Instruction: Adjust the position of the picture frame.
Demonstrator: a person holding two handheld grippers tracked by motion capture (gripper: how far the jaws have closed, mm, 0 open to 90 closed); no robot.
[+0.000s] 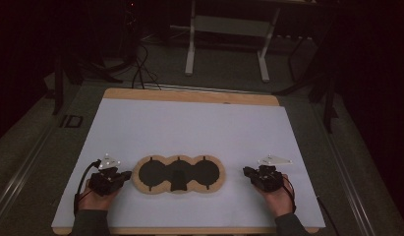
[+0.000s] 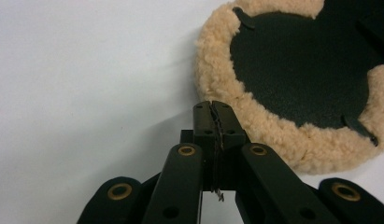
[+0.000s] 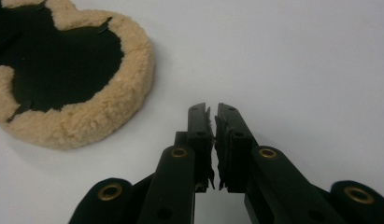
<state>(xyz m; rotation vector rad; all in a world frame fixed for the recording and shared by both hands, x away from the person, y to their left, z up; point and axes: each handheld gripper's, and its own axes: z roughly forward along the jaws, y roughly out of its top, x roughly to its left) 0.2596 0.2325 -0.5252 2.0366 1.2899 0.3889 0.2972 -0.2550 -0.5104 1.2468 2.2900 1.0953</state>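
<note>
Fleece-edged black mat (image 1: pixel 178 174), shaped as three joined circles, lay flat on the white table sheet (image 1: pixel 189 128) near my edge, between both hands. My left gripper (image 1: pixel 125 175) sat just beside its left lobe, jaws pressed together on nothing. My right gripper (image 1: pixel 246 171) rested near the right lobe, apart from it, jaws almost together with a thin slit between, pinching nothing.
</note>
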